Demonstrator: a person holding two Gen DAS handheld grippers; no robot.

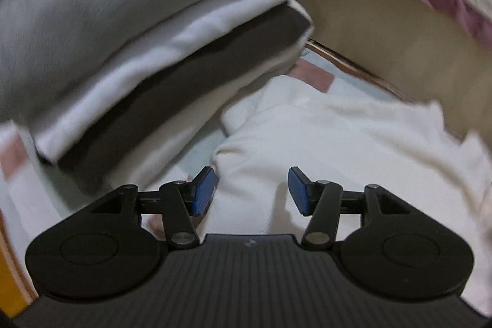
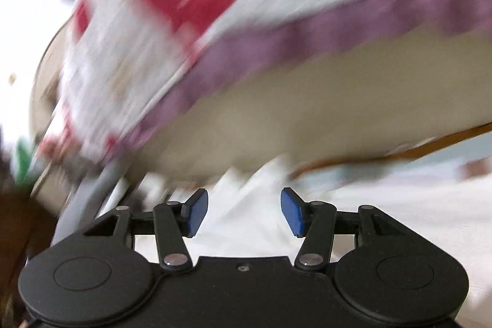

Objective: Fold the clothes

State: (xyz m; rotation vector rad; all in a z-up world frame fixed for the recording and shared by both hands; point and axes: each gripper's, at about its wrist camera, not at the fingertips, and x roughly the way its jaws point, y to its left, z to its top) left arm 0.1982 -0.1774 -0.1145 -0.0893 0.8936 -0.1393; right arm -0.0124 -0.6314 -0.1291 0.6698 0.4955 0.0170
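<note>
A: Nearest the lens, the left claw stands about half open over a cream garment, its blue pads gripping nothing.

B: And the right claw?

A: Also parted and empty, above white cloth too blurred to name.

B: What else?

A: A stack of folded clothes, grey over white over dark, lies just left of the garment. Behind hangs a purple-edged quilt, smeared.
</note>
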